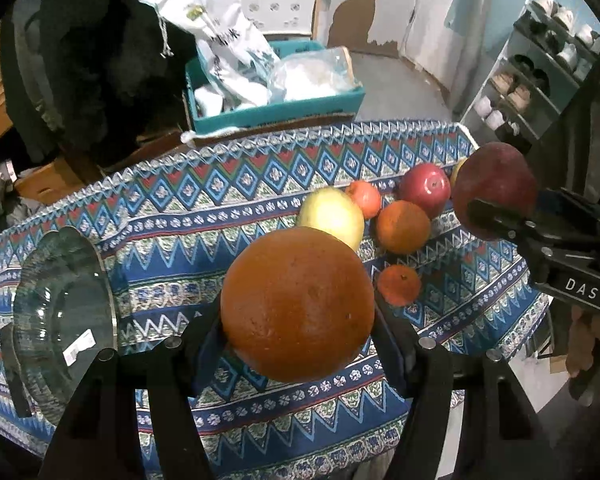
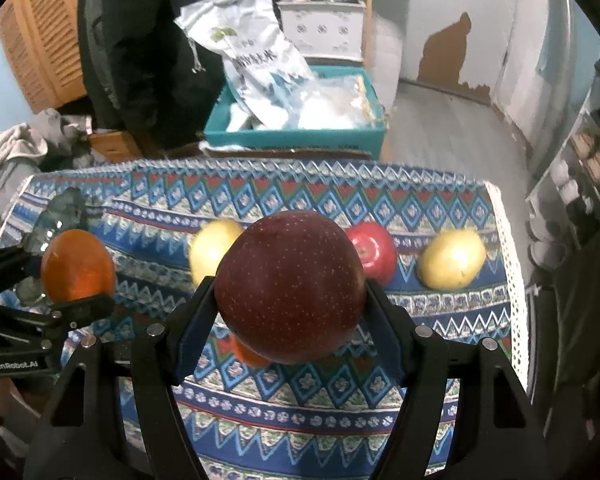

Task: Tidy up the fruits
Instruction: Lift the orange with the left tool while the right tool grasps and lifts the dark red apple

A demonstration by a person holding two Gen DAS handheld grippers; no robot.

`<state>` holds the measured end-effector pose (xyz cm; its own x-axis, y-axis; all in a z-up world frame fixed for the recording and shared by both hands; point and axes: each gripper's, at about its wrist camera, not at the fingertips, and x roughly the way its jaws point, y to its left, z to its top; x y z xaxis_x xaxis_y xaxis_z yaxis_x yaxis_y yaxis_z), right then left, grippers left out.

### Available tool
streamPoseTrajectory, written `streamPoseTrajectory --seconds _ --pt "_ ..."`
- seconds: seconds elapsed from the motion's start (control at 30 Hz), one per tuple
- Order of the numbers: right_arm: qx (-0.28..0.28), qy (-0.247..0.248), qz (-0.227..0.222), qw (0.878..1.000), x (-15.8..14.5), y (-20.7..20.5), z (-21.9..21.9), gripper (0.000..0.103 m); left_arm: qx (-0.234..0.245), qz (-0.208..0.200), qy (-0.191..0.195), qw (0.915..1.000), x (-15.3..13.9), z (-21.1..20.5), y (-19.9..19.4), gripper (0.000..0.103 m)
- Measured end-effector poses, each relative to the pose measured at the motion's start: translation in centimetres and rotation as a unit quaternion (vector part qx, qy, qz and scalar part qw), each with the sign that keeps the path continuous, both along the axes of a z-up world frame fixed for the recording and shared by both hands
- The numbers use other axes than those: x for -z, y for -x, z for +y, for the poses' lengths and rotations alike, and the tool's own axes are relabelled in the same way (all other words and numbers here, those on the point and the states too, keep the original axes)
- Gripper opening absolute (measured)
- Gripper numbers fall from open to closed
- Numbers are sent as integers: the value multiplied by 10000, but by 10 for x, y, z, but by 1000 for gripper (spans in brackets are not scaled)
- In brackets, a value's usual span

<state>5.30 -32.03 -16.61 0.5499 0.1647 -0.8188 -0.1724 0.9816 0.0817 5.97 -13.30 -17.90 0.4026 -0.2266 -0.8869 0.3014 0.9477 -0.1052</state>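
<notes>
My left gripper (image 1: 298, 316) is shut on a large orange (image 1: 298, 304) and holds it above the patterned tablecloth (image 1: 204, 200). My right gripper (image 2: 290, 296) is shut on a dark red apple (image 2: 290, 288), also lifted off the cloth. Each sees the other: the apple (image 1: 494, 188) at the right of the left wrist view, the orange (image 2: 78, 266) at the left of the right wrist view. A glass bowl (image 1: 64, 312) stands at the table's left end. On the cloth lie a yellow apple (image 1: 332, 216), a red apple (image 1: 426, 188), an orange (image 1: 403, 226) and two tangerines (image 1: 399, 285).
Another yellow fruit (image 2: 452, 258) lies near the table's right edge. Behind the table stands a teal crate (image 1: 276, 116) holding plastic bags. A person in dark clothing (image 1: 92, 60) stands at the back left. A shoe rack (image 1: 540, 72) is against the right wall.
</notes>
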Motion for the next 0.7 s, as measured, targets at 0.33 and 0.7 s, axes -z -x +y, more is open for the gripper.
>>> streamPoseTrajectory --seconds 0.33,0.7 --pt "-395 -137 -297 9987 -28 0 40 72 -273 -307 45 9991 -24 36 9 68" --pt "-849 -307 -318 9954 -40 -8 93 72 -777 -407 48 9961 -29 90 12 68"
